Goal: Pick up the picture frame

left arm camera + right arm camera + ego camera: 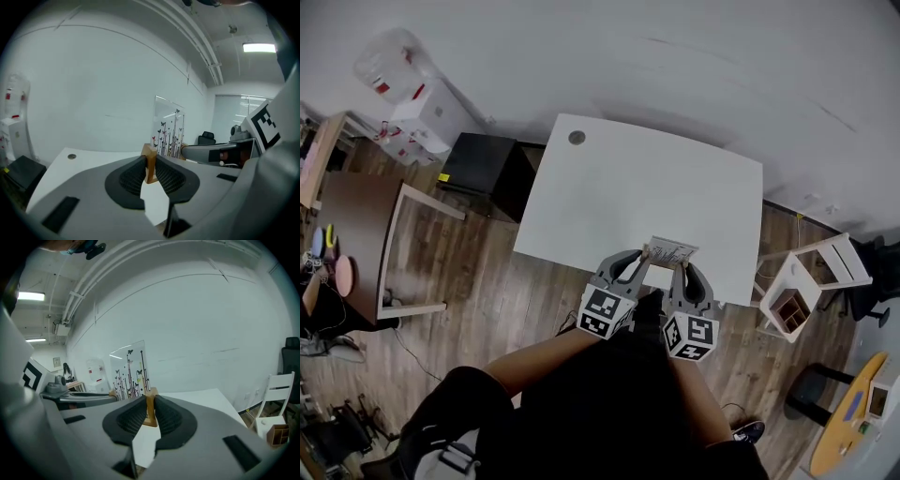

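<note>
Where the picture frame (672,251) lies: just right of centre in the head view, at the near edge of the white bench (628,178), directly ahead of both grippers.
Long axis: the base of the frame runs left to right across the head view, with one end toward each gripper.
Left gripper (637,258): clenched on the left wooden foot (150,164), which stands upright between its ribbed pads at the centre of the left gripper view.
Right gripper (682,268): clenched on the right wooden foot (150,409), seen the same way at the centre of the right gripper view.
Printed pane (168,129): rises upright beyond the jaws, right of centre in the left gripper view and left of centre in the right gripper view, so it stands between the two grips.
Nearer gripper: neither, since both sit side by side at the lower centre of the head view and each touches its own end of the frame.
Contact with the bench: cannot be told, because the jaws cover the underside of each foot in both gripper views.
Step in hand (judgement): the grasp looks made at both ends, and the lift is what remains.
Demand of the coming move (judgement): both grippers should rise together and level along that left-to-right axis, as uneven lifting could tilt the pane or twist a foot out of its grip.
</note>
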`<action>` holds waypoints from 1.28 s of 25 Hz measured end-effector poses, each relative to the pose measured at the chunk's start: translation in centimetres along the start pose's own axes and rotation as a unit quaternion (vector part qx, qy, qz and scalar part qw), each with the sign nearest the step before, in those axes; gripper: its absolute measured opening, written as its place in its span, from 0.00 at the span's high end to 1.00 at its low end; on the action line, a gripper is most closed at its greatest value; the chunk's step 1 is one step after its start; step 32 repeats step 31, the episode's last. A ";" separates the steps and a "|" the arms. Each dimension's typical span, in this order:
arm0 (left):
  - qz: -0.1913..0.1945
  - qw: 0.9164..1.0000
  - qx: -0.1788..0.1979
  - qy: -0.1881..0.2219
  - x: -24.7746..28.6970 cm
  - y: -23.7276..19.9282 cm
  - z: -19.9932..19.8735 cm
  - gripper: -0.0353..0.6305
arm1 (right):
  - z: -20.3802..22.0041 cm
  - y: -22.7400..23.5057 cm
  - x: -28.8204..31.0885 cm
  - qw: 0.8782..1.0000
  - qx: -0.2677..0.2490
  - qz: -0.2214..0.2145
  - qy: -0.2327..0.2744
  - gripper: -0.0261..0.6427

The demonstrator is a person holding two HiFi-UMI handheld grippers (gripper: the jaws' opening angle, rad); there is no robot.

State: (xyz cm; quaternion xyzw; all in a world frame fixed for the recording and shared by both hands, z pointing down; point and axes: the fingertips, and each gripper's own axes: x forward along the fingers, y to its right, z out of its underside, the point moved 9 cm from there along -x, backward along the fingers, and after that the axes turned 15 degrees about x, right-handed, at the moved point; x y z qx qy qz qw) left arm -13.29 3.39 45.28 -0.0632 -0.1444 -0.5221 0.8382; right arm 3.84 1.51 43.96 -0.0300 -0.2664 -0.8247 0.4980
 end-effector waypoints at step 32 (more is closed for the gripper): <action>-0.089 0.995 -0.006 0.039 -7.3 -3.9 0.3 0.84 | 1.1 -8.2 0.8 0.996 -0.072 -0.054 0.027 0.86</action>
